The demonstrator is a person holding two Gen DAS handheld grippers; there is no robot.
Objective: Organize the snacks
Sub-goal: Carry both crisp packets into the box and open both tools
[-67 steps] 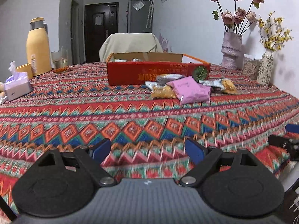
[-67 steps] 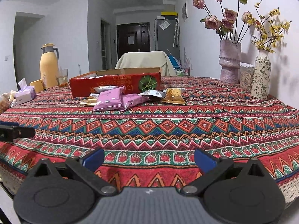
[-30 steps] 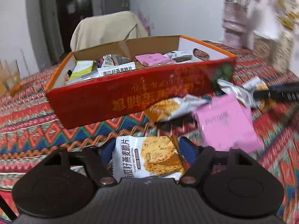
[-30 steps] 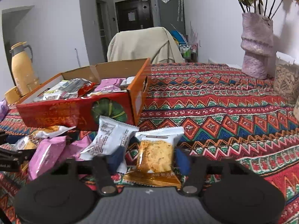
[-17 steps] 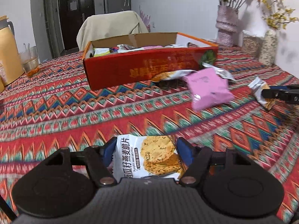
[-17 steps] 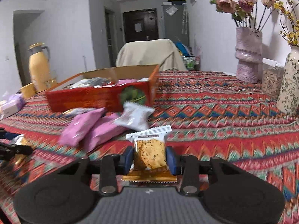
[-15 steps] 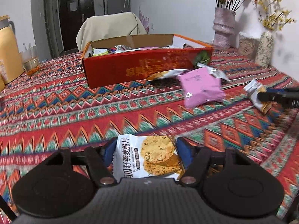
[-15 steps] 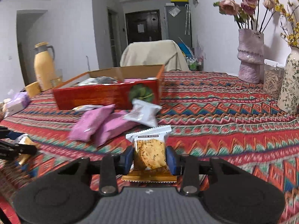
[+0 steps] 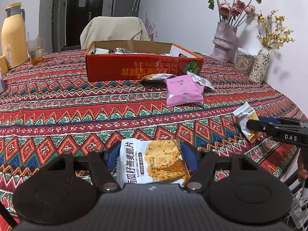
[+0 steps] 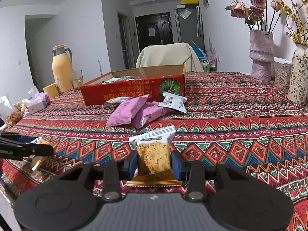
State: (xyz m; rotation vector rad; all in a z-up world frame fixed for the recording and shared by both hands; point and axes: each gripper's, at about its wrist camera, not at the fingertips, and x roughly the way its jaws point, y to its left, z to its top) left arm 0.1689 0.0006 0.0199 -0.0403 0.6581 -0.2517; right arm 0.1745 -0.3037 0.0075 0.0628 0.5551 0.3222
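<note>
A cookie packet [image 9: 152,163] reads "Pumpkin seed oat crisps" beside large Chinese characters; "DAS" marks the right hand-held gripper [image 9: 258,123]; the red box [image 9: 142,67] carries upside-down gold Chinese lettering, too blurred to read confidently.

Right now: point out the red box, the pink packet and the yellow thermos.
red box [image 9: 138,69], left wrist view, on its printed front wall.
pink packet [image 9: 183,90], left wrist view, middle of its flat face.
yellow thermos [image 10: 62,73], right wrist view, on its body below the grey lid.
</note>
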